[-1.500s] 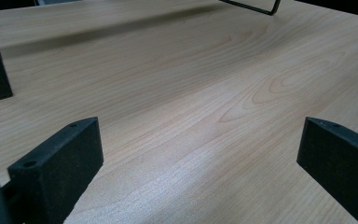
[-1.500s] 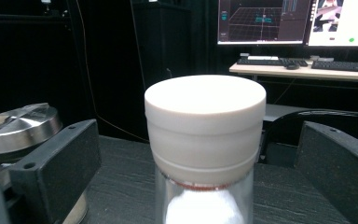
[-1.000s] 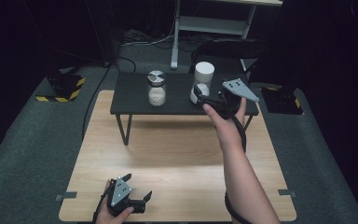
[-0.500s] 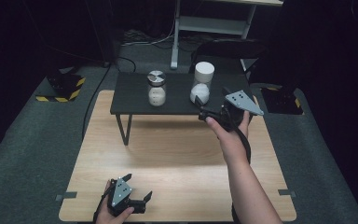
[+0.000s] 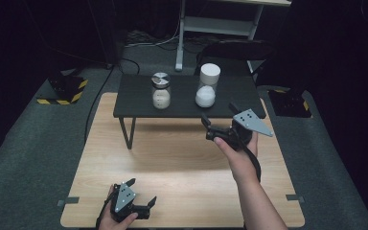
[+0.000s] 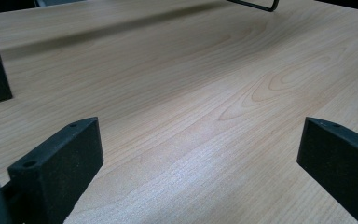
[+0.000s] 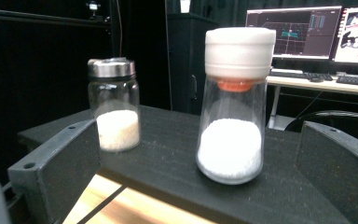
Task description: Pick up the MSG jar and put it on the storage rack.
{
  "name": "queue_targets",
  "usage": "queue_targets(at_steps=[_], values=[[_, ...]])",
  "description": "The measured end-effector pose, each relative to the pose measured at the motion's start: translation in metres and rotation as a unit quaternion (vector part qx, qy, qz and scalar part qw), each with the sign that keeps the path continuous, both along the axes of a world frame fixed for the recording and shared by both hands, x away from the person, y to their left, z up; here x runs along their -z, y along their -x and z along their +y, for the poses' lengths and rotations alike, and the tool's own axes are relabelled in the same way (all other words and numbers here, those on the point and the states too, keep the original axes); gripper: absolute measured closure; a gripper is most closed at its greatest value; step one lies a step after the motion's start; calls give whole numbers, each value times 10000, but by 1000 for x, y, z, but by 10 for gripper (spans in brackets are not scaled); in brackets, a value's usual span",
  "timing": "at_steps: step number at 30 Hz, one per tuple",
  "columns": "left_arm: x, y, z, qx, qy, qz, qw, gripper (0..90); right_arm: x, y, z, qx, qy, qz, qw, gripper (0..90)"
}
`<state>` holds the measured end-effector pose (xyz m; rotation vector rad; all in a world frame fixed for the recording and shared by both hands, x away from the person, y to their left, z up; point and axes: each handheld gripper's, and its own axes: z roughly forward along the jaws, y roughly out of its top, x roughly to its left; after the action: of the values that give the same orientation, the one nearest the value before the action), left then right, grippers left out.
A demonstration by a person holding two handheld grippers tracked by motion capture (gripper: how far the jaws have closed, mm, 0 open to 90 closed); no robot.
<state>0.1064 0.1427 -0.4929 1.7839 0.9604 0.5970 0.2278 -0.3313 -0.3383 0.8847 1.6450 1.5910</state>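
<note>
A small black stand [image 5: 139, 106] is sitting on the wooden table [image 5: 172, 163], carrying a white-capped jar [image 5: 208, 86] beside a metal-lidded jar [image 5: 161, 91]. The right gripper [image 5: 219, 120] is hovering wide open just before the white-capped jar, while the left gripper [image 5: 140, 193] is resting, spread wide, at the table's near edge.

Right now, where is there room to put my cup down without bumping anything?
The wooden table has the most room: a wide bare patch between the left gripper, the right gripper and the black shelf. On that shelf, the left end beside the steel-lidded jar is free. Between that jar and the white-lidded jar it is tight.
</note>
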Motion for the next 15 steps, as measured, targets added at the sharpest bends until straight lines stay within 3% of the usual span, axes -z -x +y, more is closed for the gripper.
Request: queue_targets(at_steps=[15], values=[[0,0,2,0,39,7,10000,2,26,26,-18,-166,79,-2,9998,1]])
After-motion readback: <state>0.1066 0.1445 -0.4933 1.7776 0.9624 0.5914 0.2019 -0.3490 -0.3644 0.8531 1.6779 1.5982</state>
